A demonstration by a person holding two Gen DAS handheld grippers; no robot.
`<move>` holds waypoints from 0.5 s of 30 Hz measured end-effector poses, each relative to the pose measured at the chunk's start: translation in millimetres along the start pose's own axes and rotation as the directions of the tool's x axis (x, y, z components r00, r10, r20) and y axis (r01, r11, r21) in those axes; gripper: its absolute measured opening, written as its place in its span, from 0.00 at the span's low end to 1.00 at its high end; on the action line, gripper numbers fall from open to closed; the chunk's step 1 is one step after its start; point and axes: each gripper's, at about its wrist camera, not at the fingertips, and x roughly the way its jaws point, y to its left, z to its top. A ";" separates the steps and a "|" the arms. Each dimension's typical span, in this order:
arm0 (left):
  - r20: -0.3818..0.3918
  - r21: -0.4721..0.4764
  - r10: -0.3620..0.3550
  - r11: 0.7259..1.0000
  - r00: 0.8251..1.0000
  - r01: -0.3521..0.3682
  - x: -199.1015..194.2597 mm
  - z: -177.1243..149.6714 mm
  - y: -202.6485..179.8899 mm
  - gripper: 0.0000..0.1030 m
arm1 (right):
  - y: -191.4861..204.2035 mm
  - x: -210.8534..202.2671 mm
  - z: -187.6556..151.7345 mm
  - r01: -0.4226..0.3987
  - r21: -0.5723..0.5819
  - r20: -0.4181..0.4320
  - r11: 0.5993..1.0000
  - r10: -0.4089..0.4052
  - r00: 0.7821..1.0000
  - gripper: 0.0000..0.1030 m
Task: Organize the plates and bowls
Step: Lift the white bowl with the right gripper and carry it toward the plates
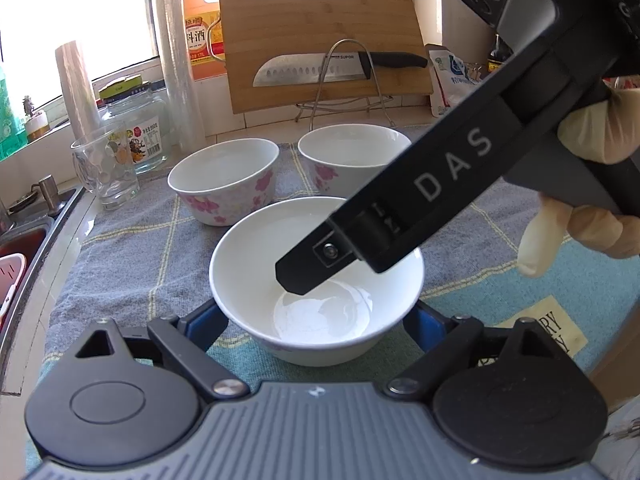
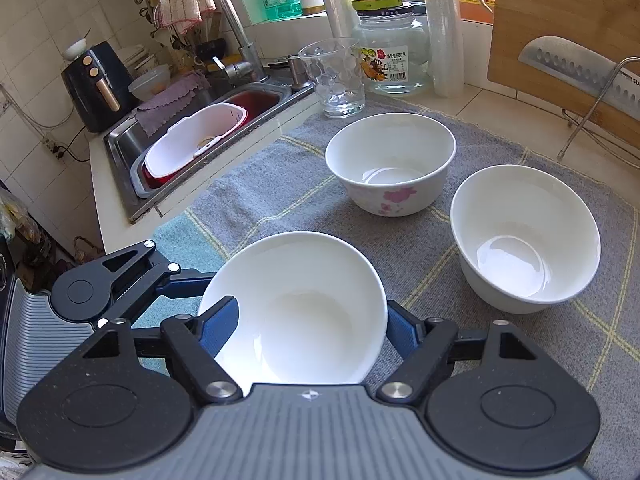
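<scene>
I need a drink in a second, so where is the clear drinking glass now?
The clear drinking glass stands at the grey cloth's far edge in the right wrist view, between the steel sink and the labelled glass jar.
</scene>
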 end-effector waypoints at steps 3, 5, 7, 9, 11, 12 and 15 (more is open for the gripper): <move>0.002 0.000 -0.004 1.000 1.000 0.004 -3.7 1.4 -1.7 0.90 | 0.1 -5.4 -0.8 -0.007 0.007 0.005 1.000 0.007 1.000 0.80; 0.002 0.002 -0.005 1.000 1.000 0.005 -6.1 2.5 -3.0 0.90 | 0.0 -9.8 -1.8 -0.013 0.013 0.010 1.000 0.013 1.000 0.80; 0.004 0.001 -0.012 1.000 1.000 0.012 -9.0 3.7 -4.4 0.90 | -0.4 -15.4 -3.2 -0.017 0.018 0.015 1.000 0.016 1.000 0.80; 0.007 0.005 -0.018 1.000 1.000 0.018 -11.9 4.8 -7.4 0.90 | -1.3 -20.7 -4.9 -0.018 0.023 0.019 1.000 0.017 1.000 0.80; 0.008 0.011 -0.022 1.000 1.000 0.022 -13.9 6.2 -10.4 0.90 | -2.5 -26.6 -7.5 -0.018 0.027 0.025 0.999 0.017 1.000 0.80; 0.009 0.013 -0.027 1.000 1.000 0.026 -14.8 7.4 -12.3 0.90 | -3.1 -29.8 -9.0 -0.017 0.028 0.028 0.999 0.016 0.999 0.80; 0.008 0.020 -0.040 0.999 0.999 0.040 -16.6 12.2 -20.3 0.90 | -6.1 -38.7 -13.8 -0.013 0.036 0.036 0.999 0.011 0.999 0.80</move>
